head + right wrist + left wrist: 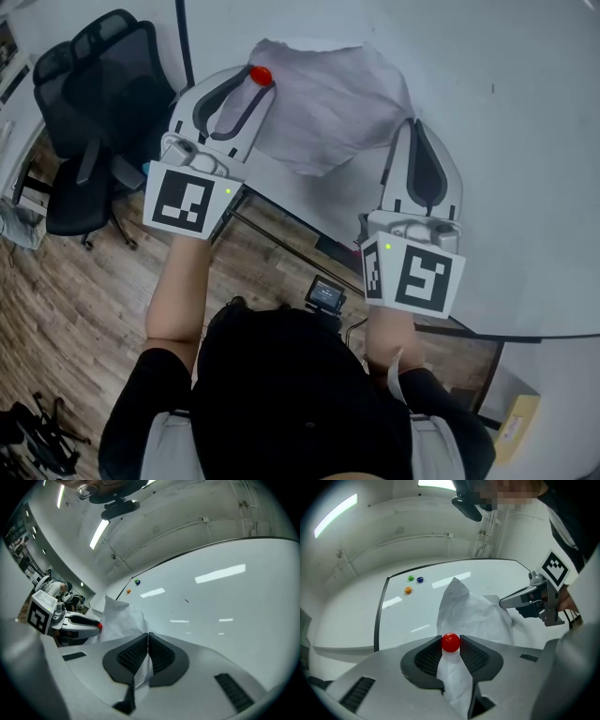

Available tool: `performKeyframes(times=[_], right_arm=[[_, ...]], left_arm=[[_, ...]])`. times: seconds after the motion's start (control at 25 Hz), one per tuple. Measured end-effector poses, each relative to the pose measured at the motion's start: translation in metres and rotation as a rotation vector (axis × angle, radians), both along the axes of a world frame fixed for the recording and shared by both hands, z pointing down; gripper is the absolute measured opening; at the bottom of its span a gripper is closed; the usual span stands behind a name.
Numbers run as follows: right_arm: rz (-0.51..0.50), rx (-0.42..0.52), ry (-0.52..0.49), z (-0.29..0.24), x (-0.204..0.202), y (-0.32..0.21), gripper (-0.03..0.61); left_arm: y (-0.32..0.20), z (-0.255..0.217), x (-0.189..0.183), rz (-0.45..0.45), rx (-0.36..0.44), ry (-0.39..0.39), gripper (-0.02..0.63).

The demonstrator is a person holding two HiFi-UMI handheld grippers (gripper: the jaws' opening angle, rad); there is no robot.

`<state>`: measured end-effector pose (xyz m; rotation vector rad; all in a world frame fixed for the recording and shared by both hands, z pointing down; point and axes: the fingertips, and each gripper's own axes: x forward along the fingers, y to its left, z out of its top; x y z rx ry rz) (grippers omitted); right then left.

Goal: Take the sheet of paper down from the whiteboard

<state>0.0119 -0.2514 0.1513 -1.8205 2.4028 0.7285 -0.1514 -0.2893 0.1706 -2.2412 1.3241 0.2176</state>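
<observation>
Between the jaws of the left gripper (451, 638) sits a round red magnet (261, 75), touching both dark ribbed pads at their tips. The jaws stand fairly wide, closed on the ball. A strip of the sheet of paper (474, 615) runs down through the gap below the magnet.

Right gripper (148, 638): jaws pressed together, pinching a thin edge of the same sheet. A fold of it hangs out beneath the pads.

Paper: white, heavily creased, bulging away from the whiteboard (511, 141). It spans from one gripper to the other, the left at its upper left corner and the right at its right edge. From the head view its lower edge droops to a point between the two grippers. Cannot tell whether any part lies flat against the board.

Each gripper carries its marker cube near the hand, left (187, 202) and right (424, 277). Bare forearms run down from both.

Further out on the board, seen from the left gripper: a green magnet (410, 578), a blue magnet (420, 580) and an orange magnet (408, 590), clustered near the board's upper left corner, well apart from the sheet.

Off the board's left edge: a black office chair (94, 122) on a wood-pattern floor (75, 309).
</observation>
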Motion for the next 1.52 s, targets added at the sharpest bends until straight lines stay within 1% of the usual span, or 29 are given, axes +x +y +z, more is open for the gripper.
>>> performKeyframes(times=[0.44, 0.56, 0.72, 0.88, 1.0, 1.16, 1.52], right_arm=[[0.044, -0.032, -0.007, 0.015, 0.025, 0.020, 0.020], [0.061, -0.032, -0.001, 0.017, 0.032, 0.024, 0.020], [0.070, -0.042, 0.015, 0.023, 0.039, 0.028, 0.020], [0.068, -0.053, 0.026, 0.028, 0.037, 0.034, 0.020], [0.064, -0.061, 0.010, 0.030, 0.035, 0.036, 0.021], [0.060, -0.071, 0.041, 0.036, 0.035, 0.038, 0.021], [0.050, -0.084, 0.052, 0.042, 0.029, 0.044, 0.021]], left_arm=[[0.002, 0.001, 0.003, 0.013, -0.003, 0.010, 0.130], [0.000, -0.001, 0.001, 0.020, -0.003, 0.018, 0.130], [-0.006, -0.004, 0.008, 0.035, 0.002, 0.007, 0.130], [-0.009, -0.007, 0.012, 0.043, 0.006, -0.006, 0.130], [-0.014, -0.008, 0.016, 0.051, 0.006, -0.014, 0.130], [-0.019, -0.008, 0.019, 0.055, 0.003, -0.023, 0.130], [-0.026, 0.000, 0.028, 0.050, -0.013, -0.067, 0.130]])
